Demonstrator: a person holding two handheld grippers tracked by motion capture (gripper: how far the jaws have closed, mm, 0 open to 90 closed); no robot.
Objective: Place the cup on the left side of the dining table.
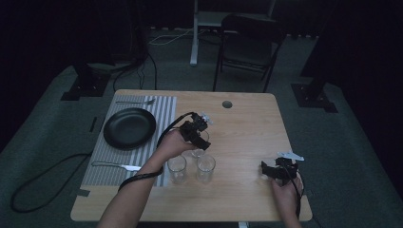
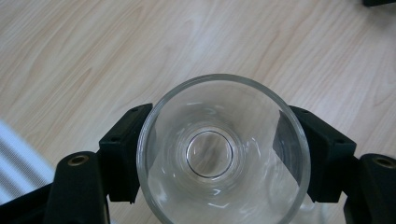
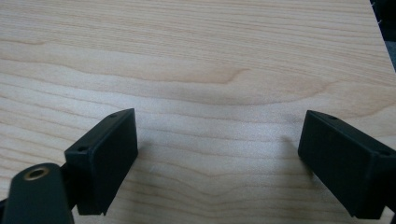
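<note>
Left gripper clamped on a clear glass over bare table behind two standing glasses (setdown spot unclear, placing still pending), right gripper wide open, empty, idle near the table's right edge.

Held between the jaws of the left gripper: a clear, round drinking glass, raised over the pale wooden table, with two more clear glass tumblers standing side by side just nearer the person than that gripper. Off to the left gripper's left, on a striped placemat: a round black plate, a metal fork beyond it and a metal knife on its near side. Well to the right of the glasses, low over bare tabletop: the right gripper, jaws standing apart with nothing between.
</note>
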